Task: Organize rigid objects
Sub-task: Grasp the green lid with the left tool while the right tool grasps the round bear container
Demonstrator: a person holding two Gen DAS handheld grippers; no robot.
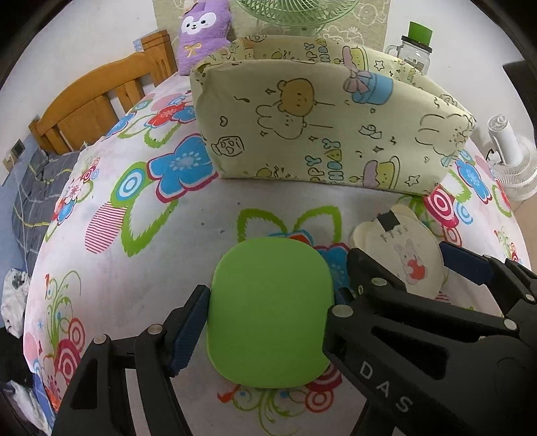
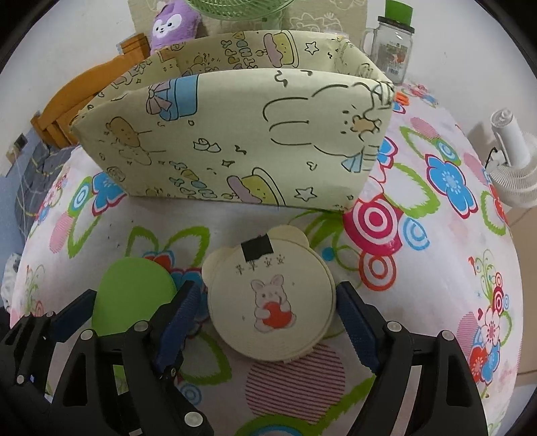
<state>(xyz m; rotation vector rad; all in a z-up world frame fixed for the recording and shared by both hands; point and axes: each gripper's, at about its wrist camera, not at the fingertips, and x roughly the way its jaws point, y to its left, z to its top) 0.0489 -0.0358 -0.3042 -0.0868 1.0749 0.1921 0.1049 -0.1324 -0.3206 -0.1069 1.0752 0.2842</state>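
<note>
A flat green rounded case [image 1: 270,312] lies on the flowered tablecloth, and my left gripper [image 1: 268,322] is shut on its two sides. It also shows in the right wrist view [image 2: 134,298]. A cream bear-eared round case with a rabbit picture [image 2: 272,302] lies to its right, also seen in the left wrist view [image 1: 402,255]. My right gripper [image 2: 268,332] is open around it, one finger on each side, with small gaps. A yellow-green cartoon-print fabric box [image 1: 329,124] stands open behind both, also in the right wrist view [image 2: 235,134].
A glass jar with a green lid [image 2: 392,43] stands behind the box at right. A purple plush toy [image 1: 201,33] and a green fan [image 1: 295,13] are at the back. A white fan [image 2: 513,161] stands off the table's right edge. A wooden chair [image 1: 97,100] is at left.
</note>
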